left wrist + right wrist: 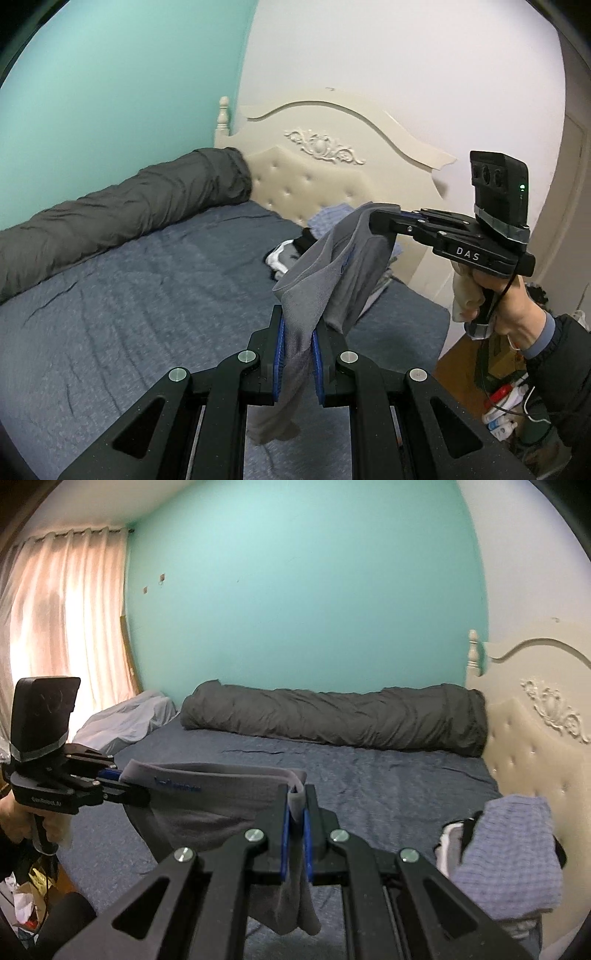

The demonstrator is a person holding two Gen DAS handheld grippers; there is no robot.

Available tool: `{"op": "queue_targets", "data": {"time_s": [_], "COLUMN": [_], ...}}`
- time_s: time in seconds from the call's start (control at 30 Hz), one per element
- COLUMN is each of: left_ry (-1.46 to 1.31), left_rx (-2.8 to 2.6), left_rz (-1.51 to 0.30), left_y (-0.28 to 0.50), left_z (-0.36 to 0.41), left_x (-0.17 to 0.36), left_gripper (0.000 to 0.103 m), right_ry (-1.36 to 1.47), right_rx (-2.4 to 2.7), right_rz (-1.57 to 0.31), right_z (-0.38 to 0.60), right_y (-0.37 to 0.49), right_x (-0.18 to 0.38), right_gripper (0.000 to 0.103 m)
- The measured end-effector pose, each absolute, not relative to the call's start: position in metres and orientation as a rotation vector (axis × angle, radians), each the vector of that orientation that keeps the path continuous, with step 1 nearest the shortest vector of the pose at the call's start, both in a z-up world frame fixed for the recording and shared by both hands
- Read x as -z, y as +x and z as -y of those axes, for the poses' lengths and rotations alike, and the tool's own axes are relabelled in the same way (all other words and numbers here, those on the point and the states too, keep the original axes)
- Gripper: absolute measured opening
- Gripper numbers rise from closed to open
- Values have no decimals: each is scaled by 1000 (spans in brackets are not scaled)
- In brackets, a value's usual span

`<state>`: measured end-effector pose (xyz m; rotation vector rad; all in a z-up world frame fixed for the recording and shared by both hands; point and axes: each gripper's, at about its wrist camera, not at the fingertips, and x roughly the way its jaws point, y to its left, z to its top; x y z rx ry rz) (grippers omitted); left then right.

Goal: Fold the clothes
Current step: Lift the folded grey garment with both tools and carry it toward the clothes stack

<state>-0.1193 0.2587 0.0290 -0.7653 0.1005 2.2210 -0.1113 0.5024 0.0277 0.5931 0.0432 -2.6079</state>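
Pinching one end of a grey garment (pixel 332 266) between its blue pads, the left hand-held gripper (pixel 298 339) is clenched on the cloth, with loose fabric hanging below its jaws. The right hand-held gripper (pixel 295 814) is clamped on the other end of the same garment's waistband, and a fold droops beneath it too. Between the two, the band stretches in mid-air above the bed (pixel 369 771), showing a small blue logo. In the left wrist view a hand (pixel 517 306) grips the right tool's handle, a dark sleeve behind it. On the blue sheet near the cream headboard (pixel 332 147) lies a pile of other clothes (pixel 509 853), a blue checked piece on top. A rolled dark grey duvet (pixel 332 716) lies along the teal wall.
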Motion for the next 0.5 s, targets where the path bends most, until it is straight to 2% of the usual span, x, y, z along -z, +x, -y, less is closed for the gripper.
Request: {"op": "queue_targets", "data": {"time_s": [0.5], "left_ry": [-760], "left_rx": [-2067], "left_rz": [-166], "left_y": [-109], "left_z": [-402], "left_x": [-28], "left_gripper": [13], "right_ry": [631], "right_rx": [2742], "right_rz": [25], "right_z": [-629], "right_y": [-76], "right_x": [-29], "right_gripper": [6]}}
